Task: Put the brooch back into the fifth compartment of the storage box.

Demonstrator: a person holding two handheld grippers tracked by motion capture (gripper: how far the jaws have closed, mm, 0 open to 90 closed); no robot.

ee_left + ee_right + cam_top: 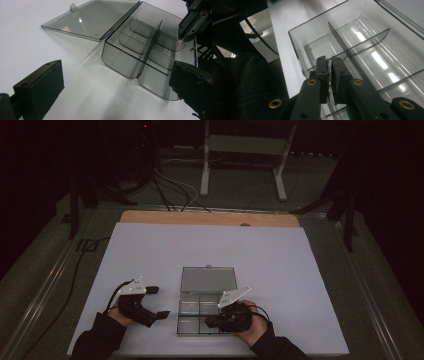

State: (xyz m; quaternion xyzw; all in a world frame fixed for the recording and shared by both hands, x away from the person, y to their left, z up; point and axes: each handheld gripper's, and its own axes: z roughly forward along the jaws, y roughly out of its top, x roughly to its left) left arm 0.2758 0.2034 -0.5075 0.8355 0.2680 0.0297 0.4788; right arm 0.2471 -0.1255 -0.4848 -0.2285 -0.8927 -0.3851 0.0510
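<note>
- Right gripper view first: right gripper (329,62) sits at the near right corner of the clear box (352,47), jaws pinched nearly together with just a slit between. Can't tell if anything thin is caught in there.
- I take the step to be working at the box's near right compartment w/ the right gripper; the wall rim (295,53) is just beside the jaw tips, so I'd keep the approach slow and straight down, no sideways shove, since a light plastic box would prob skid on the smooth white sheet (150,250).
- Left gripper (112,82) is wide open, box corner lying between and beyond its jaws but not touched. I'd close it on the near left wall to brace before the right does anything.
- High view: box sits at the near middle of the sheet, lid (208,279) folded flat open on the far side, dividers (150,47) splitting it into compartments; all look empty to me.
- Hard to read: room is dim, clear walls and reflections blur which divider is which. Small glint at the right gripper's tip (179,42) in left gripper view; can't ID it.
- Far off: wood table edge (210,218), cables and stand legs on dark floor, detail lost.
</note>
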